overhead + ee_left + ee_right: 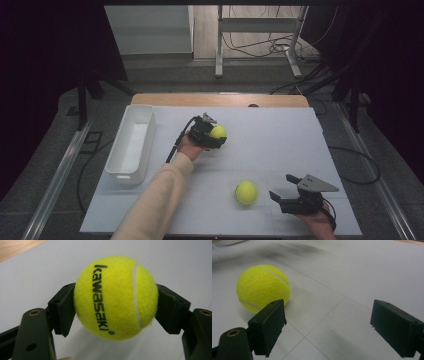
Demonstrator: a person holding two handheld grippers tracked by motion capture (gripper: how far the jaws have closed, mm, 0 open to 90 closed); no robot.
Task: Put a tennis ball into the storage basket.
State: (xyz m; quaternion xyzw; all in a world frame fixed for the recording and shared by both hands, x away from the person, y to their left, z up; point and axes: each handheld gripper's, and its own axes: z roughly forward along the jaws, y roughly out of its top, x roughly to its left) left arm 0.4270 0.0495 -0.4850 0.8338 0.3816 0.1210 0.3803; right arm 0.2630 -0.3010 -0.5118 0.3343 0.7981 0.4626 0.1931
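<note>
From the high view, my left gripper [214,134] held one tennis ball [218,132] clamped over the middle of the worktop [280,135], with the white bin [131,145] off to its left. The second ball [246,192] lay near my right gripper [290,195], apart from it. I judged the pick done; the next move called for carrying the ball over the bin and releasing.

The left gripper view showed what the high view could not: both pads [62,311] pressed against the ball's [116,297] sides, black lettering facing me.

In the right gripper view, the jaws stood wide and empty, the second ball [263,288] beyond the left pad [268,326].
</note>
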